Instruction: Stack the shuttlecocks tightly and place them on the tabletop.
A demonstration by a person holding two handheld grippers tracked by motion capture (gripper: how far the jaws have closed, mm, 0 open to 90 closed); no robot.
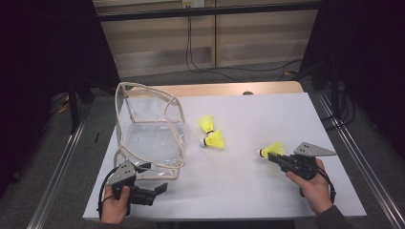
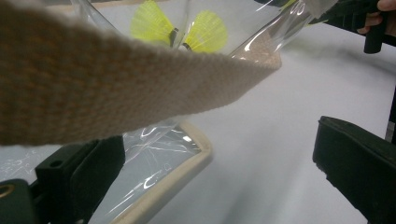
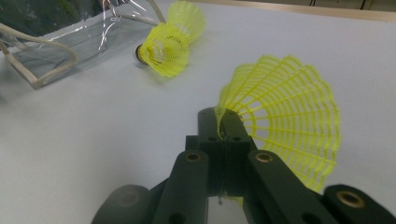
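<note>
High view first, from the left: your left gripper (image 1: 154, 191) sits at the near-left corner of the white table (image 1: 267, 191), just beside the clear bag (image 1: 153, 138) with the beige webbing trim. Its jaws stand apart and nothing is between them; in the left gripper view the bag's strap (image 2: 116, 88) crosses above them, not pinched. The bag stands with its mouth held up by the stiff trim, and I see no shuttlecock inside it, so nothing looks packed yet.

Moving right, two yellow shuttlecocks (image 1: 211, 132) lie touching each other on the table, just beside the bag's right edge. Both are loose and wait their turn.

Farther right, your right gripper (image 1: 273, 159) has its jaws clamped together on the skirt edge of the third shuttlecock (image 1: 271, 150), well apart from the bag. The right gripper view shows the yellow mesh pinched between the pads (image 3: 232, 123).

By my reading you have the first pick secured; the carry to the bag, the drop, and the other two remain.
</note>
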